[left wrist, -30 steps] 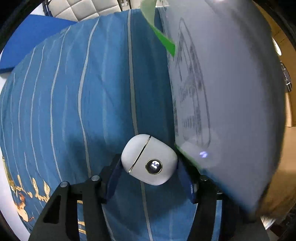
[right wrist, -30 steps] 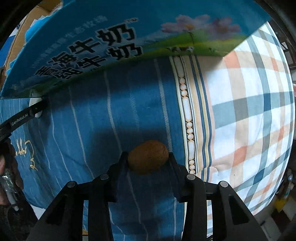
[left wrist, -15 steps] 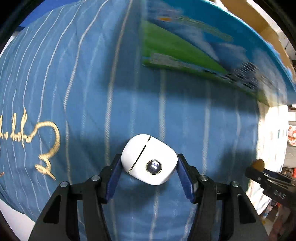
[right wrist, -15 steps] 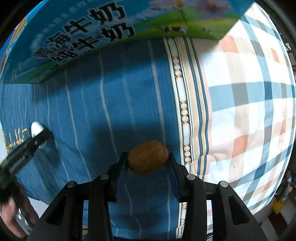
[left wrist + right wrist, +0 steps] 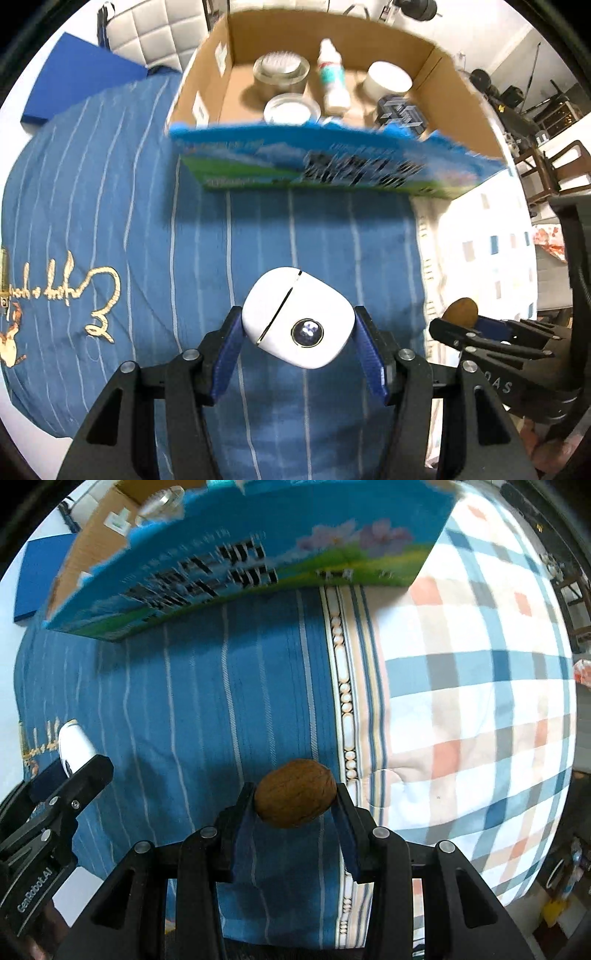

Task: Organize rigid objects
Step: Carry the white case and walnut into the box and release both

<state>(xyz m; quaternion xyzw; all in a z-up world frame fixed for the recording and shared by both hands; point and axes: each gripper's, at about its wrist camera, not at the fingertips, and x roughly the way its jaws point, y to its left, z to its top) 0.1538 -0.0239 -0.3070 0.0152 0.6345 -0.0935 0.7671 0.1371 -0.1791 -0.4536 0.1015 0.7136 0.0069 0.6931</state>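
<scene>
left tool (image 5: 297, 332) around smooth white earbud case (image 5: 295, 317), right tool (image 5: 295, 805) around brown walnut (image 5: 295, 798)

- I hold one white rounded plastic earbud case (image 5: 297, 322) in my left tongs (image 5: 298, 332).
- I hold one brown ridged walnut (image 5: 295, 793) in my right tongs (image 5: 295, 805).
- One open cardboard box with blue printed sides (image 5: 332, 162) stands ahead.
- Inside it I count two round glass jars (image 5: 281, 71), one white plastic bottle (image 5: 332, 79), one white round tub (image 5: 388, 77) and one dark blurred item (image 5: 400, 112).
</scene>
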